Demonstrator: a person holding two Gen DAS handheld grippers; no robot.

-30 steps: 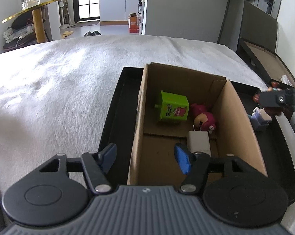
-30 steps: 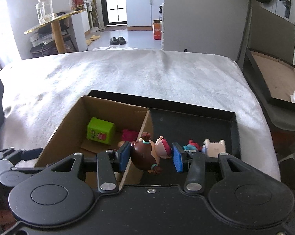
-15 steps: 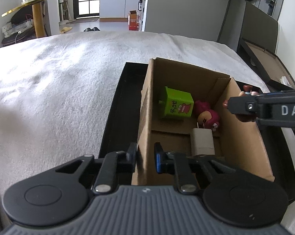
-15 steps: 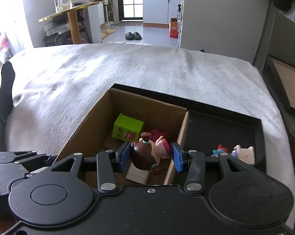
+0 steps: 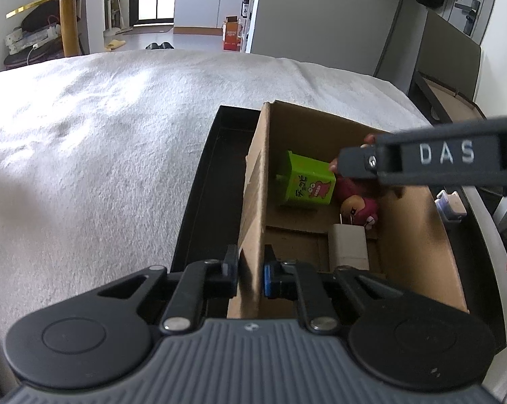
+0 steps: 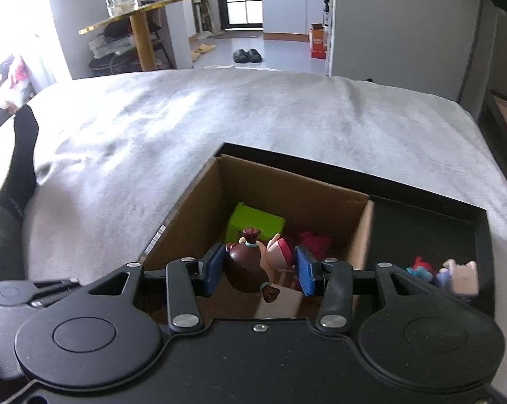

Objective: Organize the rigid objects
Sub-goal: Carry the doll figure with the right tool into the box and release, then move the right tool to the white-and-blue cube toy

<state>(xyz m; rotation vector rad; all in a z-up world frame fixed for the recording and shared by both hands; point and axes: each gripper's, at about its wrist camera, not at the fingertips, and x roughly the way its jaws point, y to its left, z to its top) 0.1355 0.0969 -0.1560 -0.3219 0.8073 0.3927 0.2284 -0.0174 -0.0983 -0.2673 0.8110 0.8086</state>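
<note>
A cardboard box (image 5: pixel 418 235) stands in a black tray (image 5: pixel 206 202) on a white blanket. Inside lie a green toy carton (image 5: pixel 309 185), a pink doll (image 5: pixel 358 208) and a white block (image 5: pixel 347 247). My left gripper (image 5: pixel 251 271) is shut on the box's left wall (image 5: pixel 253 208). My right gripper (image 6: pixel 258 271) is shut on a brown-haired doll figure (image 6: pixel 245 267) and holds it over the box (image 6: pixel 297 195); its arm crosses the left wrist view (image 5: pixel 438 158).
Two small figures (image 6: pixel 455 274) lie in the tray (image 6: pixel 432 222) right of the box. A leg in a black sock (image 6: pixel 16 168) rests on the blanket at the left. A dark open case (image 5: pixel 448 101) stands beyond the bed at the right.
My left gripper has closed on the box's left wall. My right gripper has carried the doll figure leftward from over the tray to over the box.
</note>
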